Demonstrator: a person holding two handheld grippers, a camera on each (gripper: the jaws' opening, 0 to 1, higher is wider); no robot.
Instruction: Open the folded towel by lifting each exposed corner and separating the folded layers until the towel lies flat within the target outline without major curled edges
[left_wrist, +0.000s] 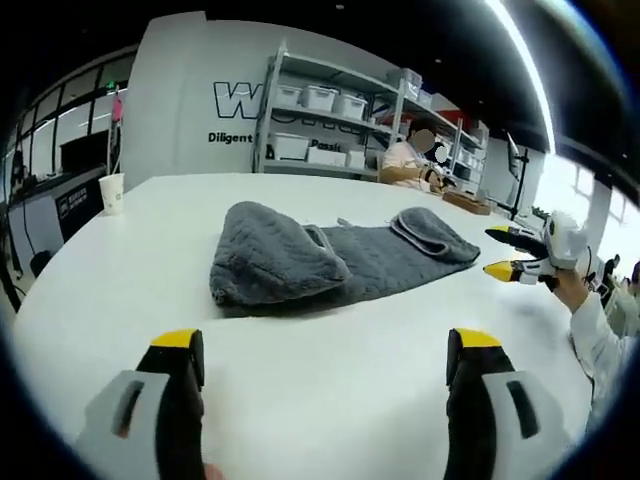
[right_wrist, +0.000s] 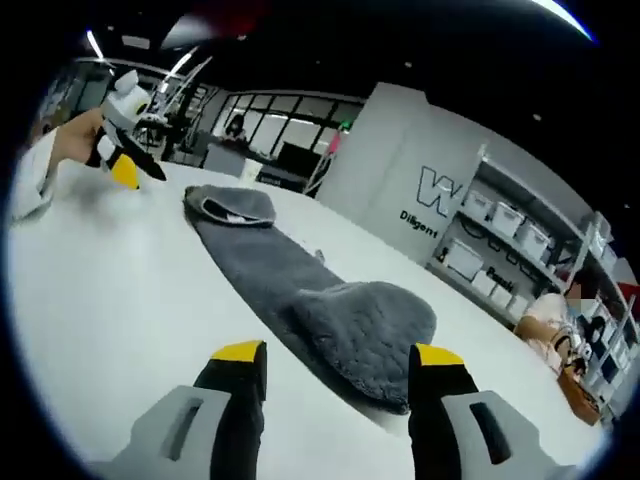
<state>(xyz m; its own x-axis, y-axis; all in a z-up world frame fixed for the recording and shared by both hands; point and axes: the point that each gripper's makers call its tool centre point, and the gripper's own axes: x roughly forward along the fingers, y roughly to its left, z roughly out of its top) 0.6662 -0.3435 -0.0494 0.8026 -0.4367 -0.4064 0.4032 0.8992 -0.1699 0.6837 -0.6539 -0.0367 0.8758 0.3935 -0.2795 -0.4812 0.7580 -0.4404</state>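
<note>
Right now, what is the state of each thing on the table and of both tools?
Towel: long gray strip, both ends folded over, not yet flat.
Left tool: open, empty, above the table.
Right tool: open, empty, near one folded end.
Paper cup: upright at the table edge.

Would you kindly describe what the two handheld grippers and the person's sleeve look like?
Both the left gripper and right gripper have black jaws with yellow tips on light grey bodies with slots. The person wears a white sleeve.
</note>
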